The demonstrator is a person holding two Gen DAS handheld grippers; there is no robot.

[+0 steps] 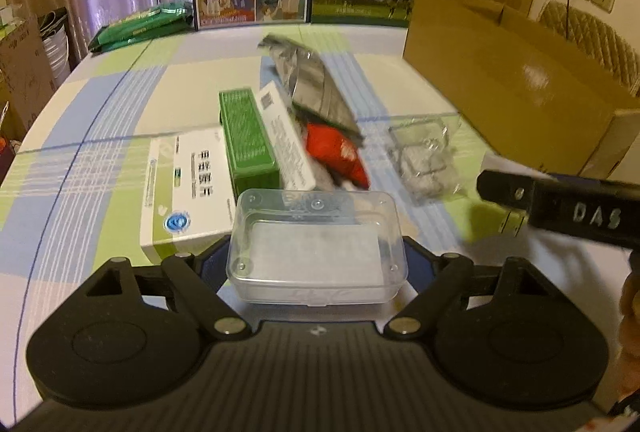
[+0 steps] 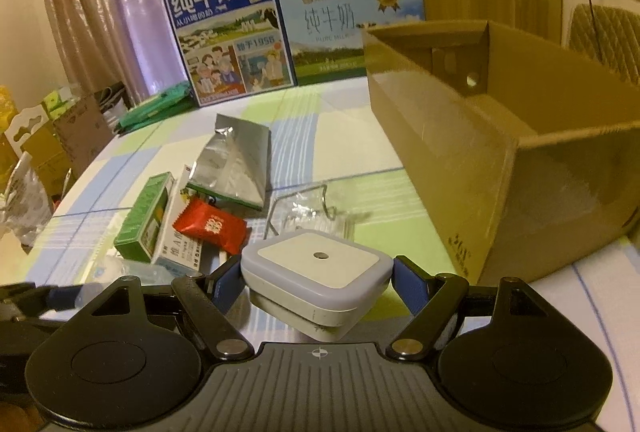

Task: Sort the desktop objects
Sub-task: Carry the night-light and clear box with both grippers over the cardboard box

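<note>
My left gripper (image 1: 316,260) is shut on a clear plastic box (image 1: 316,244), held above the table. My right gripper (image 2: 316,280) is shut on a white square night light (image 2: 316,272), also off the table. The right gripper's black body (image 1: 560,209) shows at the right edge of the left wrist view. On the checked tablecloth lie a green box (image 1: 246,135), a white medicine box (image 1: 186,187), a narrow white box (image 1: 286,139), a red candy packet (image 2: 210,226), a silver foil pouch (image 2: 236,163) and a clear bag (image 1: 428,155). An open brown cardboard box (image 2: 460,135) stands at the right.
Two milk cartons (image 2: 228,35) (image 2: 348,23) stand at the table's far edge, with green packets (image 1: 140,25) to their left. Cardboard boxes and bags (image 2: 60,135) sit on the floor beyond the left edge. A chair back (image 1: 592,35) is behind the brown box.
</note>
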